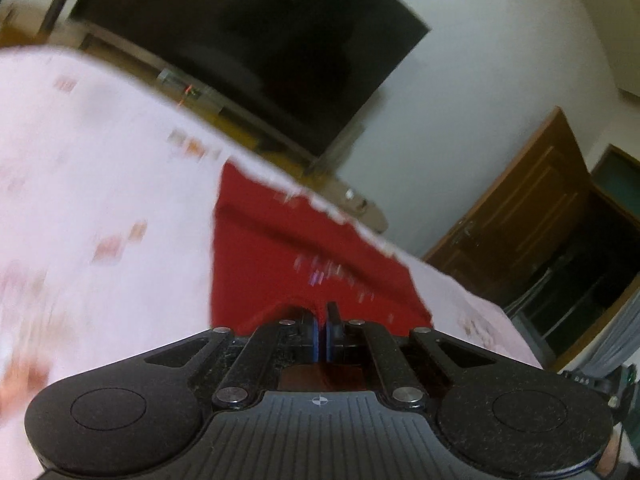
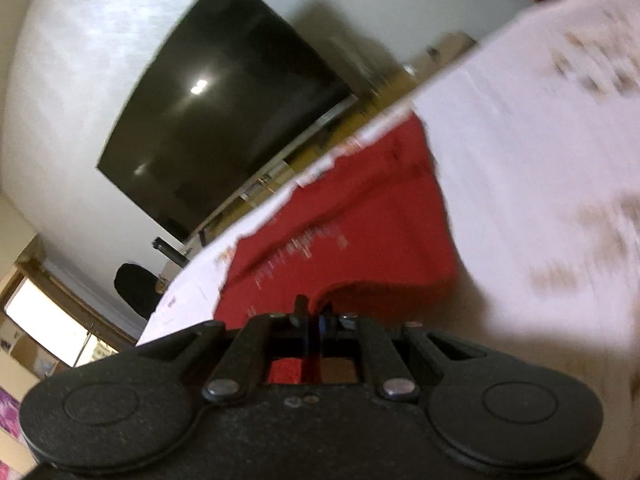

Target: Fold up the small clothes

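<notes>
Two tools lift the near edge of a red garment off a pale patterned cloth.

A pale pink cloth [image 1: 100,184] with small prints covers the surface; whether table or bed cannot be told. On it lies the red garment [image 1: 288,248], its far part flat, its near hem raised. The left tool [image 1: 322,316] and right tool [image 2: 310,312] are each clamped on that hem, a corner apiece, likely to carry it over for a fold. Both views are motion-blurred. A dark TV [image 1: 256,40] hangs behind.
</notes>
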`<act>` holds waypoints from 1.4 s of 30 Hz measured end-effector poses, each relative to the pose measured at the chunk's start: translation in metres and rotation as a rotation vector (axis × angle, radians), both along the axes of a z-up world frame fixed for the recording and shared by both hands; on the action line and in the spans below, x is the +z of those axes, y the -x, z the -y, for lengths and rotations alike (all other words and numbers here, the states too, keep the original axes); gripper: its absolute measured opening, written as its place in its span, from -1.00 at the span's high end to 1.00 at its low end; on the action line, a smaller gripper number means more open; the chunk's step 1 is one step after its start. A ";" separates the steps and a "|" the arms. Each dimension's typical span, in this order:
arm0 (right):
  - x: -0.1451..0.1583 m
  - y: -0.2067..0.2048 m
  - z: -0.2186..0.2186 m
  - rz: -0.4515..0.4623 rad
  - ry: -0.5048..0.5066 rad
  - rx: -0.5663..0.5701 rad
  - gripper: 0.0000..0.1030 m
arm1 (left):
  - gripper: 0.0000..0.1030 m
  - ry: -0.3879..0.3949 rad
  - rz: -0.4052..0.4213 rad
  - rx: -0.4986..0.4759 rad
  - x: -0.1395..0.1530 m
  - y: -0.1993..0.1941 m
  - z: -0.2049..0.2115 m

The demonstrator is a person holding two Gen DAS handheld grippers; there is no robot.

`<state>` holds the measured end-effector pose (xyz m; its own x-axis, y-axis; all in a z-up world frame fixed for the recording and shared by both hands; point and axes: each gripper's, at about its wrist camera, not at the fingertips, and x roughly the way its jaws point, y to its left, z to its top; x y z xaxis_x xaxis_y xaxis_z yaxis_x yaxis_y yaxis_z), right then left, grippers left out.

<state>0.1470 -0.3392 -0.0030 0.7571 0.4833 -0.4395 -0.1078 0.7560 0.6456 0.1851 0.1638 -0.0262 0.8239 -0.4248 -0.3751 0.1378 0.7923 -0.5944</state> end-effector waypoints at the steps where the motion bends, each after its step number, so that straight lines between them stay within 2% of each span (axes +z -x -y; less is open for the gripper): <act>1: 0.008 -0.009 0.000 0.021 0.010 0.008 0.90 | 0.94 -0.007 0.018 -0.005 0.010 -0.011 0.004; 7: 0.050 -0.072 0.002 0.116 0.058 0.030 0.90 | 0.94 -0.061 0.102 -0.021 0.061 -0.085 0.012; 11: 0.062 -0.123 0.008 0.144 0.074 0.032 0.90 | 0.94 -0.068 0.101 -0.010 0.069 -0.141 0.019; 15: 0.056 -0.173 0.015 0.134 0.050 0.025 0.90 | 0.94 -0.096 0.081 -0.004 0.063 -0.194 0.030; 21: 0.019 -0.243 0.023 0.084 0.010 0.048 0.90 | 0.94 -0.125 0.034 0.016 0.032 -0.266 0.044; 24: -0.007 -0.275 0.028 0.041 -0.041 0.049 0.90 | 0.94 -0.151 -0.015 0.028 0.009 -0.296 0.050; 28: -0.040 -0.310 0.029 -0.011 -0.053 0.049 0.89 | 0.94 -0.184 -0.074 0.032 -0.026 -0.333 0.057; 30: -0.057 -0.328 0.027 -0.035 -0.034 0.051 0.86 | 0.93 -0.174 -0.083 0.051 -0.046 -0.349 0.059; 32: -0.076 -0.342 0.022 -0.048 0.006 0.033 0.74 | 0.93 -0.112 -0.084 0.086 -0.067 -0.357 0.057; 34: -0.089 -0.347 0.020 -0.015 0.001 0.027 0.59 | 0.84 -0.063 -0.063 0.123 -0.082 -0.355 0.059; 35: -0.091 -0.345 0.020 -0.001 -0.014 0.024 0.53 | 0.74 -0.075 -0.044 0.129 -0.080 -0.353 0.061; 36: -0.090 -0.343 0.020 0.013 -0.025 0.020 0.33 | 0.29 -0.102 0.001 0.134 -0.074 -0.348 0.064; 37: -0.086 -0.340 0.022 0.039 -0.027 0.011 -0.17 | -0.11 -0.123 0.023 0.145 -0.073 -0.346 0.065; 38: -0.080 -0.333 0.024 0.090 -0.020 -0.023 -0.48 | -0.67 -0.143 0.039 0.162 -0.071 -0.344 0.066; 39: -0.077 -0.329 0.026 0.124 -0.009 -0.062 -0.83 | -0.68 -0.140 0.067 0.162 -0.070 -0.341 0.066; 40: -0.073 -0.324 0.029 0.154 -0.001 -0.095 -0.68 | -0.68 -0.125 0.077 0.151 -0.070 -0.340 0.064; 42: -0.073 -0.328 0.034 0.144 0.006 -0.089 -0.46 | -0.64 -0.115 0.045 0.146 -0.074 -0.344 0.062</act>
<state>0.4746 -0.3733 -0.0757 0.8521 0.4092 -0.3263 -0.1310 0.7703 0.6241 0.5292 0.1020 -0.0999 0.8906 -0.2565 -0.3755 0.0413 0.8679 -0.4950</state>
